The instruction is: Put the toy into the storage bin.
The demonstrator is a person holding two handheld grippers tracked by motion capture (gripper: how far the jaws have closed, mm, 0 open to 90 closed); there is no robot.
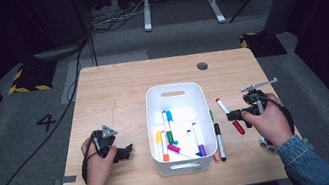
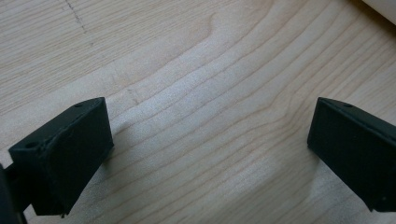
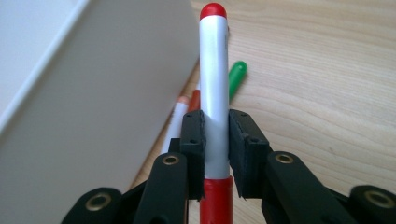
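High view: several markers already in white bin (image 1: 173, 91), R gripper (image 1: 234, 115) clamped on red marker (image 1: 229, 115) right of bin — green marker (image 1: 210, 114) & black marker (image 1: 219, 140) left on table; L gripper (image 1: 125, 153) open, empty.

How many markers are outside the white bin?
4: a red marker in the right gripper; a green marker, a black marker and an orange marker on the table beside the bin. Others may be hidden.

Red marker clamped in my right hand-held gripper (image 3: 215, 154)

My pads pinch the red marker (image 3: 214, 84) beside the white bin (image 3: 93, 93), above the counter (image 3: 317, 84).
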